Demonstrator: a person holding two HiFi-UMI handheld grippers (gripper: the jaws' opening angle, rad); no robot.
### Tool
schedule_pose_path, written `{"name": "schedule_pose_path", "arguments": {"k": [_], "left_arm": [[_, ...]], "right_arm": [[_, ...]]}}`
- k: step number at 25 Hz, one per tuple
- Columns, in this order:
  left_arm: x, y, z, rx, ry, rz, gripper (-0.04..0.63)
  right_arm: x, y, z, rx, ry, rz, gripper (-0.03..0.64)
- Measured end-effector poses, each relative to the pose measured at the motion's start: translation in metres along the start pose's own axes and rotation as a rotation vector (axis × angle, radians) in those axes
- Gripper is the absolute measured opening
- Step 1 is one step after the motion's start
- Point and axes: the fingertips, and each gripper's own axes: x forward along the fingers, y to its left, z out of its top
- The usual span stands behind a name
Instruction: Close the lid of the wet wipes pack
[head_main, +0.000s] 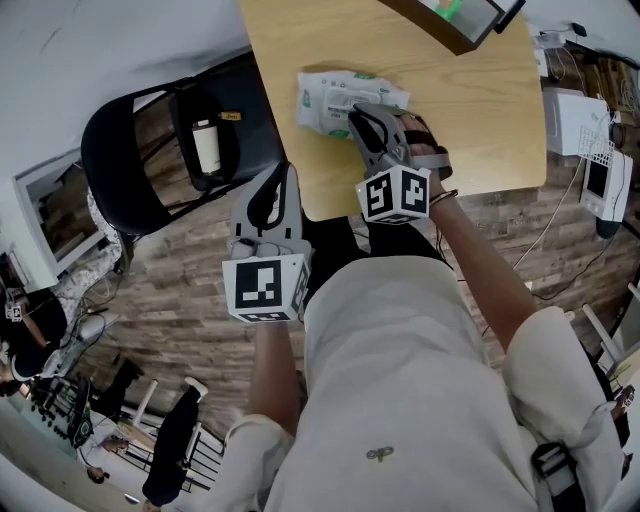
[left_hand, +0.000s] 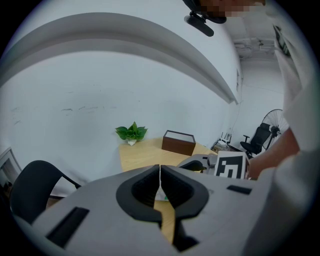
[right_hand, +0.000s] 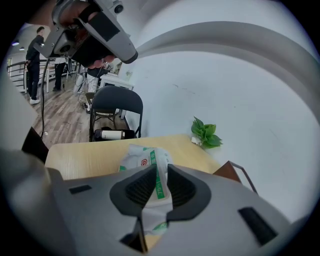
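Look, the right gripper (right_hand: 159, 184) has its jaws nipped on the near end of the pack (head_main: 338, 95) on the table (head_main: 460, 120), the left gripper (left_hand: 160, 186) hangs closed and empty off the edge; I'd press the lid flat gently, without dragging the pack

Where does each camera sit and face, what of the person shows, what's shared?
Head view: on the head, steeply down at table; left gripper, right gripper, forearms, torso.
Left gripper view: on that gripper, facing the far wall; shut jaws, forearm.
Right gripper view: on that gripper, facing wet wipes pack between jaws.
Gripper views share plant.
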Motion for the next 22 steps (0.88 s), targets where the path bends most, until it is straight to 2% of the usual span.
{"name": "schedule_pose_path", "arguments": {"k": [22], "left_arm": [[0.007, 0.001, 0.002, -0.005, 0.003, 0.004, 0.009]], "right_arm": [[0.024, -0.006, -0.018, 0.002, 0.086, 0.032, 0.048]]}}
